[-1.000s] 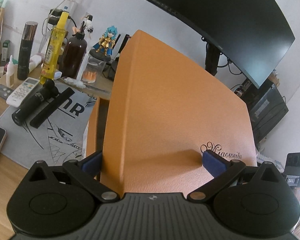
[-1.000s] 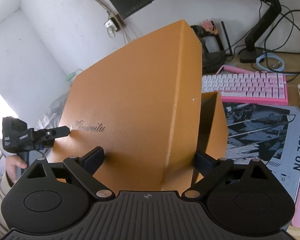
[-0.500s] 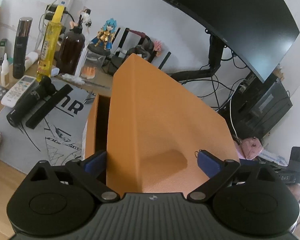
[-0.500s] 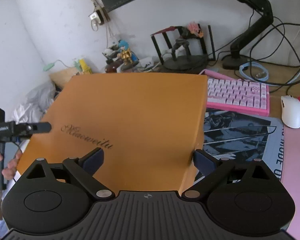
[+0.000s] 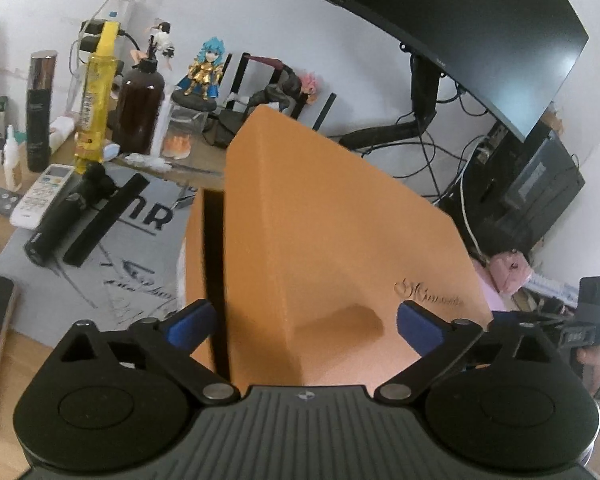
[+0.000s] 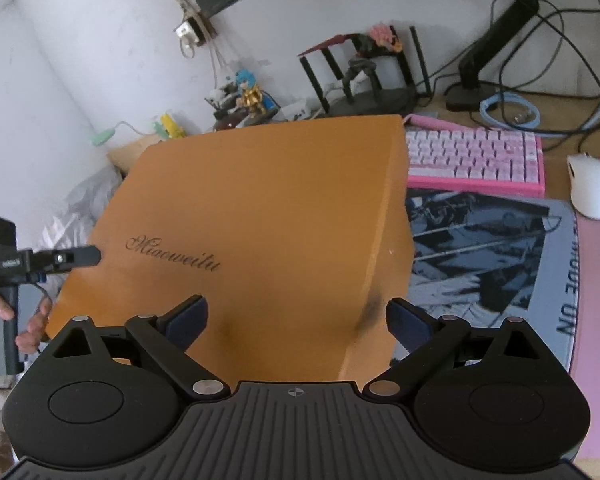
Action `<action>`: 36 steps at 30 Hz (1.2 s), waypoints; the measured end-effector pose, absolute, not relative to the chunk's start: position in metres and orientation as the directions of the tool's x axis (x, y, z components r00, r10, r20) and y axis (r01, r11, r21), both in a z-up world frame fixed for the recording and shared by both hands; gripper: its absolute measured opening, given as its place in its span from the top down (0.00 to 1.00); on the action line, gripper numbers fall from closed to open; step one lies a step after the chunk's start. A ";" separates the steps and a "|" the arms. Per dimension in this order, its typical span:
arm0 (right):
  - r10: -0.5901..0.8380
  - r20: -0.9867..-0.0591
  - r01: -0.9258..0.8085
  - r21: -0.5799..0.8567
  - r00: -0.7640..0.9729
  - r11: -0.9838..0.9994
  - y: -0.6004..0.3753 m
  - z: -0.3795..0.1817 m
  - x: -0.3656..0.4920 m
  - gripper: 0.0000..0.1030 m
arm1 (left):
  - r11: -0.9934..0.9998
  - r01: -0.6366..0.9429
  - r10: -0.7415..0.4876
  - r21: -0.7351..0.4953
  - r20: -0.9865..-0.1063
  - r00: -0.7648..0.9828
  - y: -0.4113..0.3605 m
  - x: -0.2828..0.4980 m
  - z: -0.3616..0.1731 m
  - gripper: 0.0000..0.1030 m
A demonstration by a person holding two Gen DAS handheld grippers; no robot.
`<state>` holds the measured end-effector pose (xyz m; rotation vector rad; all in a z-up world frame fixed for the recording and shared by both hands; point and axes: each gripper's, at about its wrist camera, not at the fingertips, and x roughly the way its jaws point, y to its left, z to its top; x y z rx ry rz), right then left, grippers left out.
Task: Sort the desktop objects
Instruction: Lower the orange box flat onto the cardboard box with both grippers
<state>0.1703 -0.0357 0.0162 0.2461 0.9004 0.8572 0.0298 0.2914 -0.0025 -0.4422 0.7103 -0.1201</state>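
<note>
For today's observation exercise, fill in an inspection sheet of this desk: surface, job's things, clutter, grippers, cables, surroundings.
Surface: wooden desk with printed grey desk mat.
Job's things: orange box lid, tilted over its orange base.
Clutter: pink keyboard, white mouse, remote control, brown bottle, figurines.
Grippers: left gripper and right gripper both open, straddling the lid.
Cables: tangle below the monitor arm.
Surroundings: white wall, curved monitor.

white wall, wooden desk, daylight glare at left edge.
</note>
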 end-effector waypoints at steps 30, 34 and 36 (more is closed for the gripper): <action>0.841 -0.502 -0.439 0.722 0.201 0.535 -0.062 -0.026 0.145 0.14 | 0.852 -0.008 -0.356 -0.524 -0.590 0.724 0.286 -0.012 -0.024 0.00; 0.845 -0.496 -0.437 0.726 0.201 0.531 -0.063 -0.024 0.145 0.16 | 0.859 -0.017 -0.343 -0.512 -0.599 0.724 0.285 -0.013 -0.022 0.03; 0.843 -0.495 -0.447 0.718 0.211 0.534 -0.064 -0.020 0.143 0.16 | 0.859 -0.020 -0.339 -0.512 -0.596 0.728 0.286 -0.014 -0.020 0.05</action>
